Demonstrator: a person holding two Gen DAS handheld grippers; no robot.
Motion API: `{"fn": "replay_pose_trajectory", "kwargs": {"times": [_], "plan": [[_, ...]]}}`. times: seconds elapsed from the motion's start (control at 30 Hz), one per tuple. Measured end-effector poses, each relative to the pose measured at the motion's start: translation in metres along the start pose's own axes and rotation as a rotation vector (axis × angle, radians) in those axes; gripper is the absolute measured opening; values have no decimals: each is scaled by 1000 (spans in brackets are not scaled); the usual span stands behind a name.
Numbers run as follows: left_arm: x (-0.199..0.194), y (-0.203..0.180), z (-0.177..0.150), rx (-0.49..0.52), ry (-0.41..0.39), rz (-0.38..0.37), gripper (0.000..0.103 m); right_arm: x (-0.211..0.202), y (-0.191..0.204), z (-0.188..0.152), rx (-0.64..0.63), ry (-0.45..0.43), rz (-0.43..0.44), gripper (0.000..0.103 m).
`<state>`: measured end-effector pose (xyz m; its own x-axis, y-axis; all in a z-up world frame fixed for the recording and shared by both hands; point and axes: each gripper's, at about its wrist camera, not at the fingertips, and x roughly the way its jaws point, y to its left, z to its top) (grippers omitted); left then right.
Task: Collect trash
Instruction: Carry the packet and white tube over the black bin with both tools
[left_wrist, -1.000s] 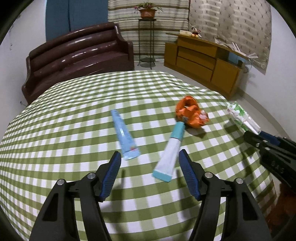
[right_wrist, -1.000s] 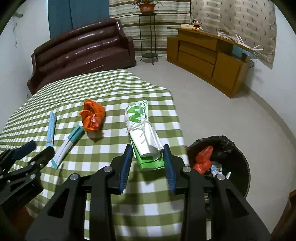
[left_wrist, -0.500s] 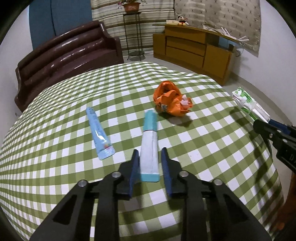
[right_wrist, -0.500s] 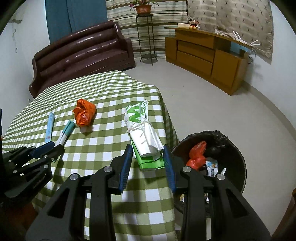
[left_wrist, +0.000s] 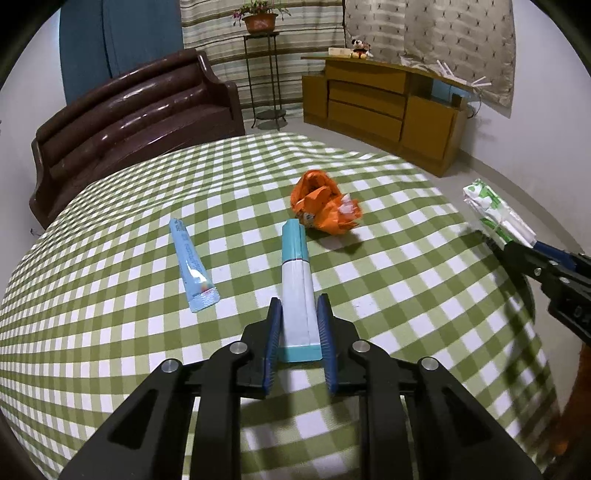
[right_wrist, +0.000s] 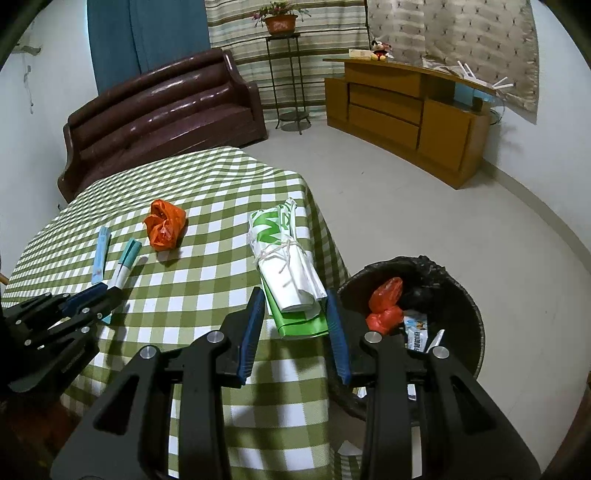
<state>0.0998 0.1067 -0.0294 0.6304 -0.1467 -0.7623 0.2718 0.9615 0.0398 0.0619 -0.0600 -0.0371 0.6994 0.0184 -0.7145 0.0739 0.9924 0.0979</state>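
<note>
My left gripper (left_wrist: 298, 300) is shut on the near end of a teal-and-white tube (left_wrist: 295, 266), which points away from me over the green check table (left_wrist: 110, 332). A light blue sachet (left_wrist: 190, 266) lies to its left and a crumpled orange bag (left_wrist: 321, 210) just beyond it. My right gripper (right_wrist: 293, 295) is shut on a tied green-and-white rolled bag bundle (right_wrist: 284, 266), held over the table's right edge next to the black-lined bin (right_wrist: 469, 295). The same bundle (left_wrist: 491, 210) shows at the right of the left wrist view.
The bin stands on the floor by the table corner with a red bag (right_wrist: 386, 306) and small wrappers inside. A brown sofa (right_wrist: 162, 110) is behind the table, a wooden cabinet (right_wrist: 406, 110) at the back right, and a plant stand (right_wrist: 288, 74) between them.
My left jaws went from wide apart to closed on the teal-and-white tube. My right gripper carried the bundle to the right, so more of the bin came into view.
</note>
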Motion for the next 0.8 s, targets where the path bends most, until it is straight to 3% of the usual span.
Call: {"fn": "replay_pose_trajectory", "kwargs": {"times": [0.8], "plan": [[-28,-75,18,15,-109,-70,21,-41,-50,-6,27,-75,-108,33]]}}
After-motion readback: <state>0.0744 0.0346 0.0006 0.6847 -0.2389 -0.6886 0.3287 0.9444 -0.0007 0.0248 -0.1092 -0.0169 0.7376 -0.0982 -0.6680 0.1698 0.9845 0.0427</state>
